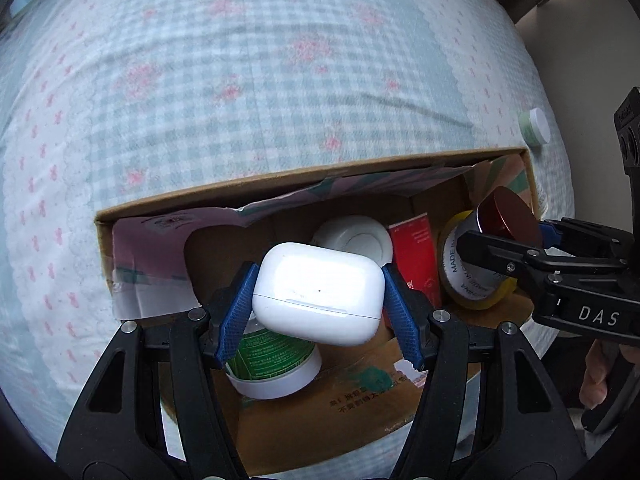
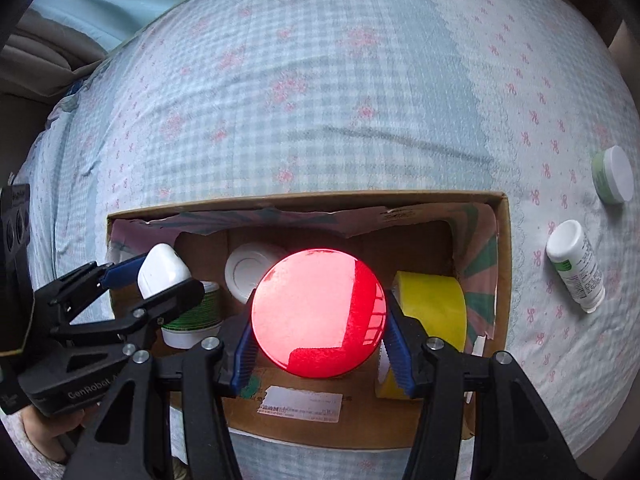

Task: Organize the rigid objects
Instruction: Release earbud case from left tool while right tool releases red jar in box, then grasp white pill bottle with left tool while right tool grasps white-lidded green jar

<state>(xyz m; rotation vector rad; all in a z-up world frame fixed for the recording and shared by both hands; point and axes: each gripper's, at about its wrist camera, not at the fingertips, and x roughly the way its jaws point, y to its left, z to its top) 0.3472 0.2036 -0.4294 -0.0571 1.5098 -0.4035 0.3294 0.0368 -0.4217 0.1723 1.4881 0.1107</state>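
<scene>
My left gripper (image 1: 319,304) is shut on a white earbud case (image 1: 318,294), held above the open cardboard box (image 1: 280,182). The same case (image 2: 163,270) shows at the left of the right wrist view, between the left gripper's blue pads. My right gripper (image 2: 319,340) is shut on a round red tin (image 2: 319,314), its shiny lid facing the camera, also over the box (image 2: 304,202). In the left wrist view that tin (image 1: 506,216) hangs over the box's right end. Inside lie a green-labelled jar (image 1: 272,364), a white round lid (image 1: 354,240), a red carton (image 1: 416,256) and a yellow tape roll (image 2: 432,304).
The box sits on a bed with a blue checked, pink-flowered sheet (image 2: 320,100). To its right on the sheet lie a white bottle (image 2: 576,266) and a green jar with a white lid (image 2: 612,176). A hand (image 1: 596,380) holds the right gripper's handle.
</scene>
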